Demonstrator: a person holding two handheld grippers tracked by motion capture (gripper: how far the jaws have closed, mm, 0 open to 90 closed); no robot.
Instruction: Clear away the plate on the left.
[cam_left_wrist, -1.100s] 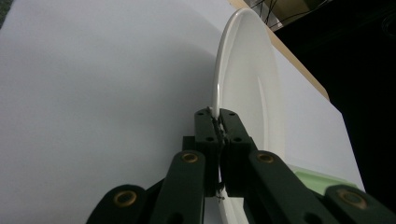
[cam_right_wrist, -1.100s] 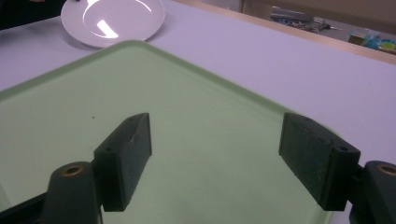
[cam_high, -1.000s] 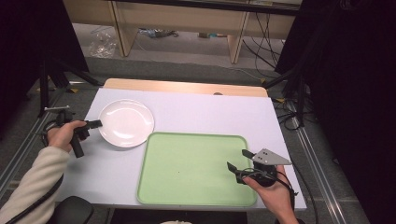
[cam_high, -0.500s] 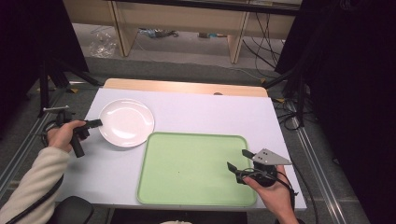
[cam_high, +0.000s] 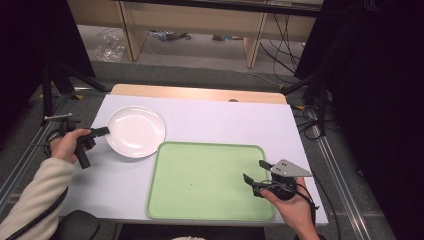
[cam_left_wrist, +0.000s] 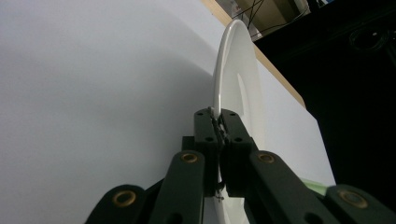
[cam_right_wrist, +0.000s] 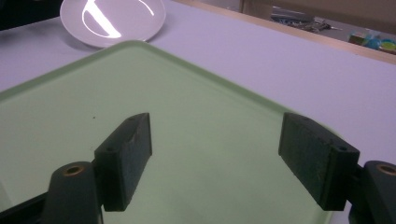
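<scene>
A white plate (cam_high: 135, 131) lies on the white table (cam_high: 210, 120) at the left. My left gripper (cam_high: 103, 131) is shut on the plate's left rim; in the left gripper view the two black pads (cam_left_wrist: 205, 130) pinch the plate's (cam_left_wrist: 240, 84) thin edge. A light green tray (cam_high: 207, 180) sits in front of the plate and to its right. My right gripper (cam_high: 255, 171) hovers over the tray's right part, open, with nothing between its pads (cam_right_wrist: 128, 154). In the right gripper view the tray (cam_right_wrist: 196, 121) spreads below the jaws and the plate (cam_right_wrist: 114, 21) lies beyond it.
The table's far edge is a wooden strip (cam_high: 200, 93). Metal rails (cam_high: 340, 165) run along both sides of the table. Cables (cam_high: 280, 30) and shelf legs stand on the floor beyond.
</scene>
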